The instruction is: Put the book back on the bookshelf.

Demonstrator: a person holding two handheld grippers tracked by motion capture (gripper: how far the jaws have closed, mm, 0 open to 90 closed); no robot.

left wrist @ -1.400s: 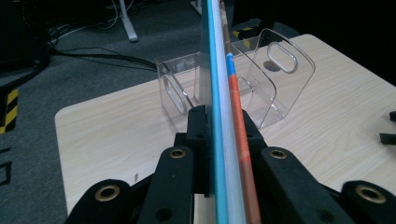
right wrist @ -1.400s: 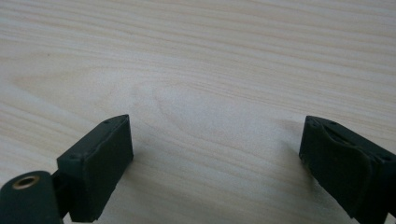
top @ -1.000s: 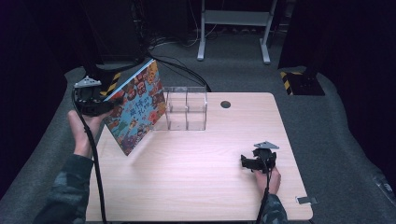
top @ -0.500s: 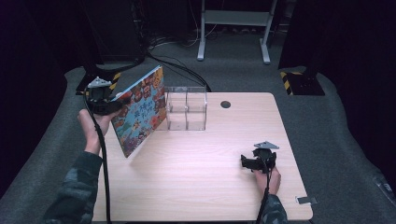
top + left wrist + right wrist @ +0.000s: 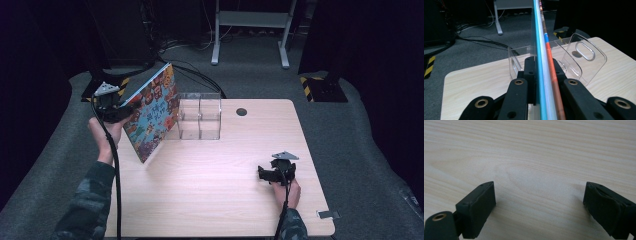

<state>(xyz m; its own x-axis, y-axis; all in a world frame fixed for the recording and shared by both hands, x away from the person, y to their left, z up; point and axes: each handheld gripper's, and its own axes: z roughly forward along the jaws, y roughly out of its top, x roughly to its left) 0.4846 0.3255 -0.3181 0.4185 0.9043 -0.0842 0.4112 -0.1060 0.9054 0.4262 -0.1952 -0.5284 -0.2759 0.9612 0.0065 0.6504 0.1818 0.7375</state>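
readable text: none I can make out | book [image 5: 152, 112] cover: I see lettering among the colourful pictures, too small and blurred to read | book edge [image 5: 541, 62]: coloured bands, no legible print | table [image 5: 220, 200]: no labels

One picture book [image 5: 151, 116], clamped between the left tongs [image 5: 120, 111]. One clear acrylic organiser [image 5: 200, 116] with two visible compartments, just beyond that book's far edge. Two tongs in all, the right tongs [image 5: 267, 174] well apart across the one wooden surface [image 5: 215, 200]. One dark round hole [image 5: 241, 112] past the organiser.
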